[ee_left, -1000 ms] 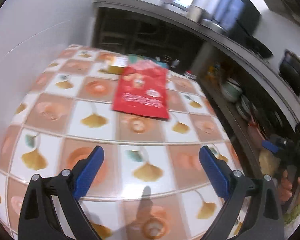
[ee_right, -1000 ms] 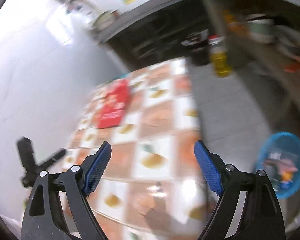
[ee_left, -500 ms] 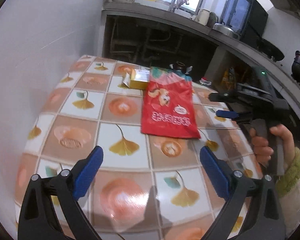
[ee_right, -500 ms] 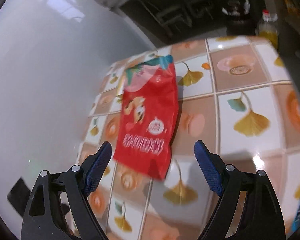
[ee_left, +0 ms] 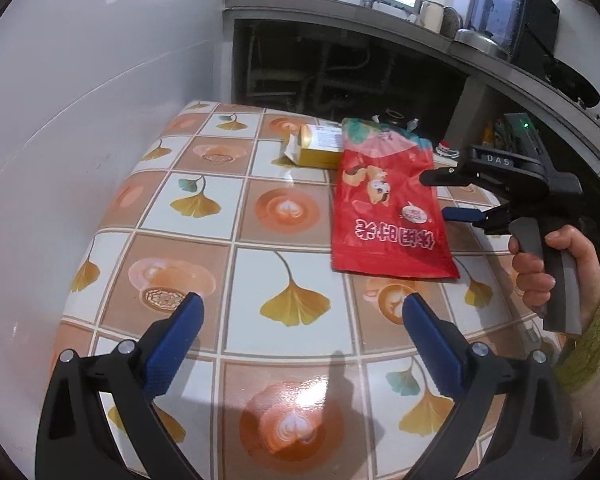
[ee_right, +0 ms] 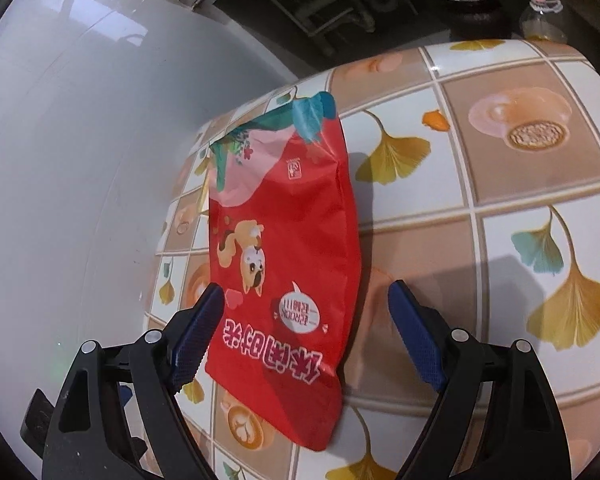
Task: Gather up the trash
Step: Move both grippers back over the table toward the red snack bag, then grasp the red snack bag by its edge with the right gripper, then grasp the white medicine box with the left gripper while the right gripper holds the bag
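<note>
Now, left wrist: left tongs (ee_left: pixel 300 312) apart over bare tiled surface (ee_left: pixel 204 216), nothing between; red snack bag (ee_left: pixel 388 216) flat further on, yellow box (ee_left: pixel 318 148) just beyond | right wrist: right tongs (ee_right: pixel 306 300) closing, red snack bag (ee_right: pixel 284 248) between, pads not pressing.

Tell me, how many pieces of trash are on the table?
2. The red snack bag lies flat near the far right side; the small yellow box sits just behind it. More may be hidden.

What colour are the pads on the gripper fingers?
Blue pads on black fingers, clearest in the right wrist view.
</note>
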